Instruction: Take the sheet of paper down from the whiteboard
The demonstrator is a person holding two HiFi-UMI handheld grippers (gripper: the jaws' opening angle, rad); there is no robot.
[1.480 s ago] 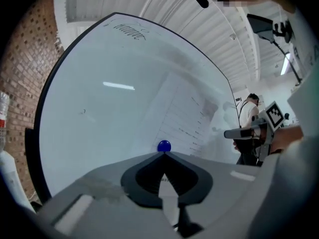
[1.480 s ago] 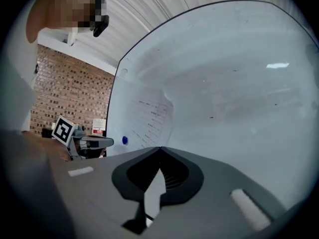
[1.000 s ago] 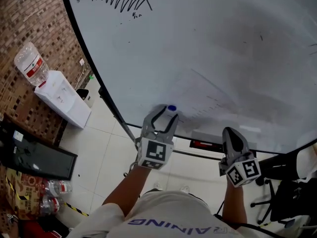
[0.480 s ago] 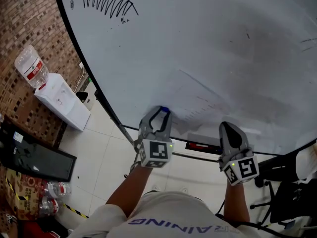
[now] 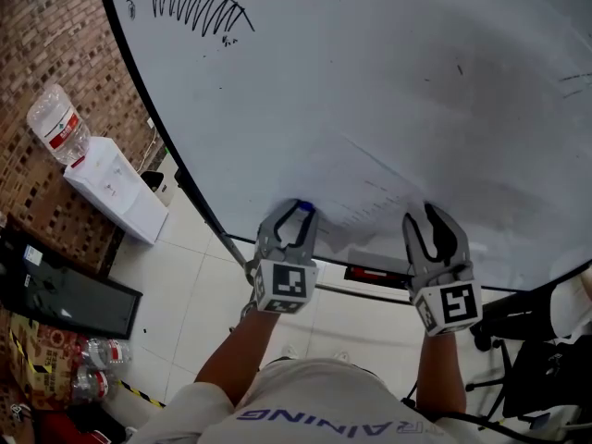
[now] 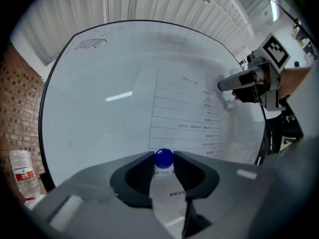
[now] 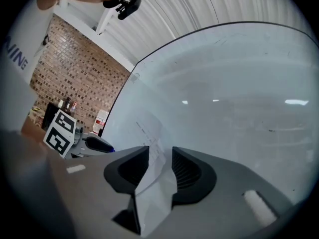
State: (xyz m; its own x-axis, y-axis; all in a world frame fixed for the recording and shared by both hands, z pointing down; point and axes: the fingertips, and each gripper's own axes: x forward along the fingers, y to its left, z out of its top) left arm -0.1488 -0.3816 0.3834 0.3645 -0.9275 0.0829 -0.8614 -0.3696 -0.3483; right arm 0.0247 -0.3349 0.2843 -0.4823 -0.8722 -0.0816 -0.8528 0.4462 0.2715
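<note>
A printed sheet of paper (image 5: pixel 370 206) hangs low on the whiteboard (image 5: pixel 370 81). A blue magnet (image 5: pixel 303 206) sits at its left corner. My left gripper (image 5: pixel 298 209) has its tips pressed on that blue magnet (image 6: pixel 163 158), though its jaws are opening slightly. The lined paper (image 6: pixel 184 113) spreads out beyond it. My right gripper (image 5: pixel 431 218) is at the paper's right edge and its jaws are opening. In the right gripper view the paper (image 7: pixel 154 183) runs through the gap of the right gripper (image 7: pixel 160 156), and the pads stand apart from each other.
A black scribble (image 5: pixel 199 3) marks the board's upper left. Below the board's tray lies a red-and-black eraser (image 5: pixel 375 274). A water dispenser (image 5: pixel 111 188) stands by the brick wall (image 5: pixel 55 44), an office chair (image 5: pixel 527 359) at right, and bottled water (image 5: pixel 92 377) on the floor.
The right gripper rose a little along the board and its jaws went from shut to wide apart. The left gripper's jaws narrowed onto the blue magnet.
</note>
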